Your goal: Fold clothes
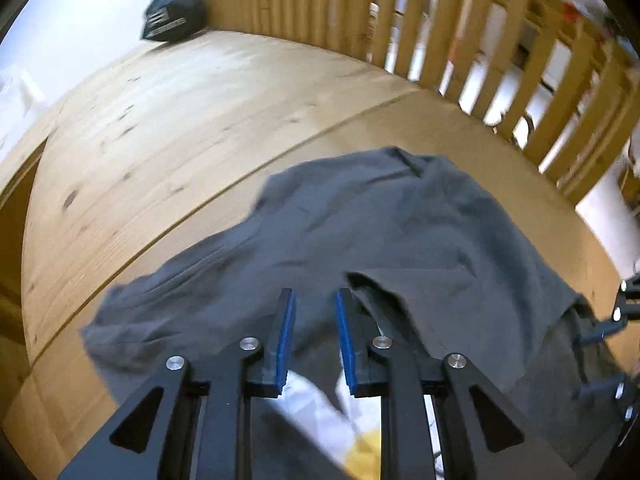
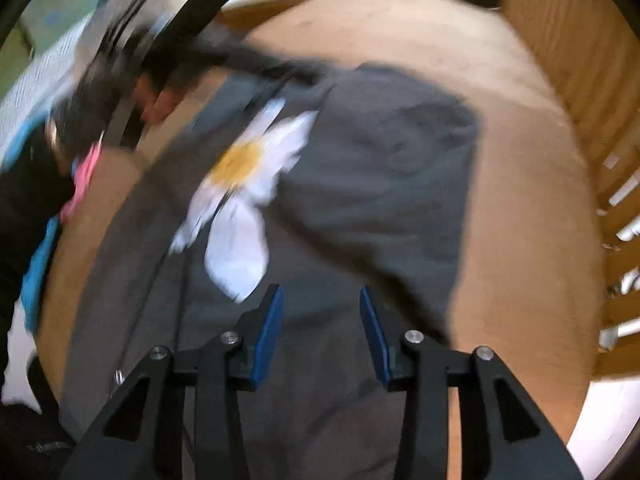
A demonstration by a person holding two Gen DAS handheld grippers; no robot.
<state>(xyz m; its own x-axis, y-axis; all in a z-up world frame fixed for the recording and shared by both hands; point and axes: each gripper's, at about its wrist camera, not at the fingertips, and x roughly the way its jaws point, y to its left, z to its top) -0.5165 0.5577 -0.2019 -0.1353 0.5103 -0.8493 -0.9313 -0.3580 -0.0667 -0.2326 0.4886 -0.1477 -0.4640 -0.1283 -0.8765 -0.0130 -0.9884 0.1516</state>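
Grey cotton T-shirt lies spread and partly folded on the pale wooden tabletop, the biggest thing on that surface, with one flap doubled back over the body. In the right wrist view the same shirt shows a printed white daisy with a yellow centre, half covered by the folded flap and smeared by motion blur. In the left wrist view only a scrap of white and yellow print shows below the shirt, between the gripper's arms.

Behind the shirt, a slatted wooden railing runs along the table's far edge; its upper end is cut off by the lens rim. Bare wood stretches well beyond the shirt toward the far corner, where a dark, blurred bundle with pale markings sits; what it is cannot be told. Between the shirt's far hem and the railing a strip of table stays open.

On the shirt's left in the right wrist view, a person's fingers hold dark gear, too blurred to read, beside pink and blue cloth at the table edge.

Left gripper hangs over the shirt's near edge, its blue pads a narrow gap apart, nothing pinched between them. Right gripper hovers over the shirt's body, blue pads spread wider, gripping nothing.
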